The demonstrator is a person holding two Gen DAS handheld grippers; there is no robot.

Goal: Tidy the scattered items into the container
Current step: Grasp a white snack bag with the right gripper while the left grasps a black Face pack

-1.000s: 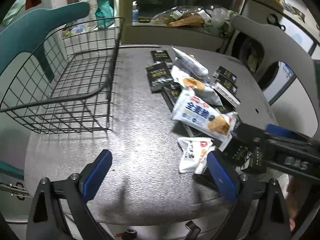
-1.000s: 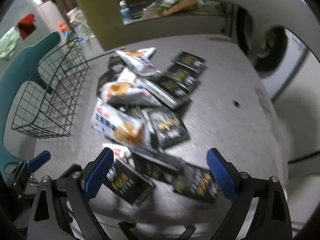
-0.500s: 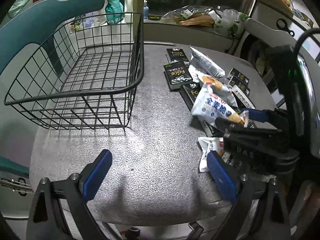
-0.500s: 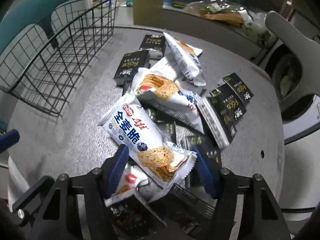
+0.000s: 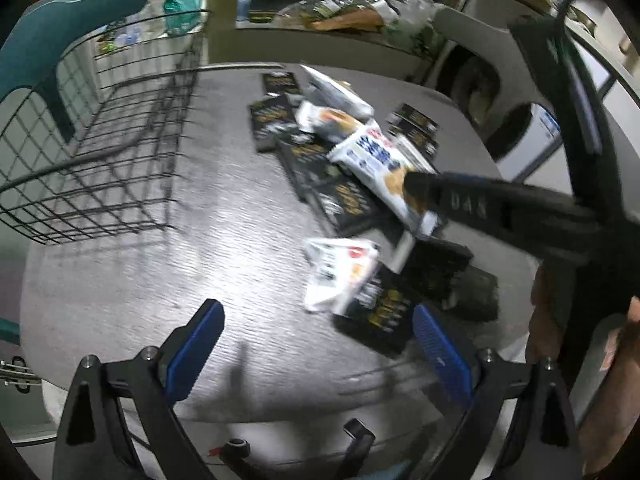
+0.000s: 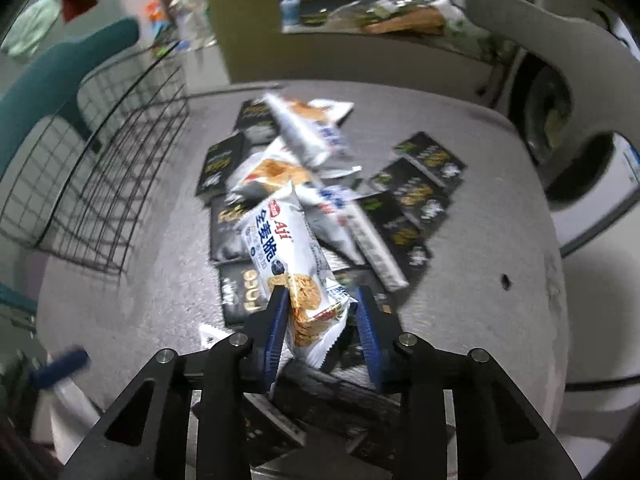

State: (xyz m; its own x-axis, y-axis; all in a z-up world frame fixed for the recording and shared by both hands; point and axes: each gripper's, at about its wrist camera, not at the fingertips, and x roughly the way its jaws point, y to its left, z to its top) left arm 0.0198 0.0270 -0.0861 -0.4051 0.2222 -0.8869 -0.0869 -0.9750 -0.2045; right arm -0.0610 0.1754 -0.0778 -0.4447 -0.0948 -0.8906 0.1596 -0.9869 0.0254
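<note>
A white biscuit packet (image 6: 280, 240) with blue print lies on top of a pile of snack packets and black sachets (image 6: 416, 192) on the grey table (image 6: 480, 280). My right gripper (image 6: 320, 300) has its jaws closing on the near end of this packet, the blue pads against its sides. The left wrist view shows the same grip (image 5: 416, 188) on the packet (image 5: 372, 152). My left gripper (image 5: 314, 322) stands open and empty above the table's near edge, a small white packet (image 5: 340, 272) just beyond it. The black wire basket (image 5: 100, 160) stands at the left.
A teal chair back (image 5: 60, 40) rises behind the basket (image 6: 100, 200). A grey chair (image 6: 540, 40) stands at the table's far right. A cluttered counter (image 6: 400, 16) runs along the back. Bare table surface (image 5: 180, 260) lies between the basket and the pile.
The right gripper's jaws have narrowed from wide open to close around the near end of the white biscuit packet. Both views have shifted across the table; the left gripper stays open.
</note>
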